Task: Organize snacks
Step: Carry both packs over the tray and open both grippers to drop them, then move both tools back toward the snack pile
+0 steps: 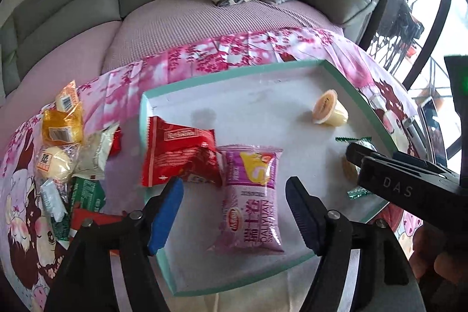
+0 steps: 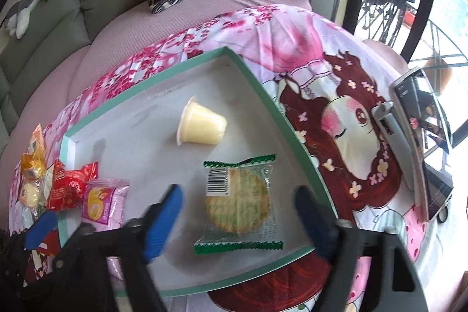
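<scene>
Left claw (image 1: 234,212) has its pads spread apart, sitting either side of the pink snack pack (image 1: 251,195) without squeezing it; the pack just lies flat in the near left part of the tray (image 1: 163,253). Right claw (image 2: 237,212) is the same deal, wide apart with nothing clamped, and the green-edged cracker pack (image 2: 238,202) lies loose on the tray floor between the pads, near the tray's near right rim. Just left of the pink pack, touching it, there's a red wrapper (image 1: 178,154) leaning over the tray's left wall. Farther back toward the right sits a little yellow jelly cup (image 2: 200,123) tipped on its side, well apart from the rest. Outside the tray on the left, a heap of other snacks (image 1: 63,148) is piled on the pink flowery cloth (image 1: 204,54). Over on the right of the worktop a phone (image 2: 421,119) is propped up.
</scene>
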### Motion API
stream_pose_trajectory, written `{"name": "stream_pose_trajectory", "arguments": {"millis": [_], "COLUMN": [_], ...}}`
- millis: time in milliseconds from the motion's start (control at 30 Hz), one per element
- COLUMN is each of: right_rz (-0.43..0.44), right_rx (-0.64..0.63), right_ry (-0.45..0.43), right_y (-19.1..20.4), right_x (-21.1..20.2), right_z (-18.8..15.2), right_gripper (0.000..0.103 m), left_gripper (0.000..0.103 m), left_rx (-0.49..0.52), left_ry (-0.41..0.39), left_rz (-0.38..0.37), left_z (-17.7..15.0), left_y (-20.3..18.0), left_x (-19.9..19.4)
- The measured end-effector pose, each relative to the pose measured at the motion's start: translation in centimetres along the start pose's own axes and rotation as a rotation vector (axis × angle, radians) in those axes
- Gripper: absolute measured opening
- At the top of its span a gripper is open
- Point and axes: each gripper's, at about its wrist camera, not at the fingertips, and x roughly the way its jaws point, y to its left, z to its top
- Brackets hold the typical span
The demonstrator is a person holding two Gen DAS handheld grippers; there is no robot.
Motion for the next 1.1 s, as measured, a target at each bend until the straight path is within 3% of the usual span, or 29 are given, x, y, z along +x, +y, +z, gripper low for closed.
{"name": "stream_pose_trajectory", "arguments": {"millis": [300, 467, 800, 1100], "right_rz": [-0.025, -0.029, 0.061, 0.215], "right_rx": [-0.040, -0.088, -0.217, -0.277], "right_ry": [0.011, -0.036, -0.136, -0.170], "right_y": [0.7, 1.6, 6.5, 11.2], "right_x": [0.2, -0.7, -3.3, -5.4], "right_z": [-0.2, -0.2, -1.1, -2.9], "right_gripper": [0.088, 0.103, 0.103, 0.103], "left_gripper": [0.080, 0.094, 0.095, 0.095], "left_rx": [-0.141, -0.282, -0.651, -0.849], "left_ry": [-0.029, -0.058, -0.071, -0.031], "left_rz": [0.027, 0.096, 0.245, 0.427], "left_z": [0.1, -0.3, -4.5, -8.2], "left_y": [4.1, 8.1, 18.5, 24.4], "left_x": [-1.0, -1.6, -3.5, -6.0]}}
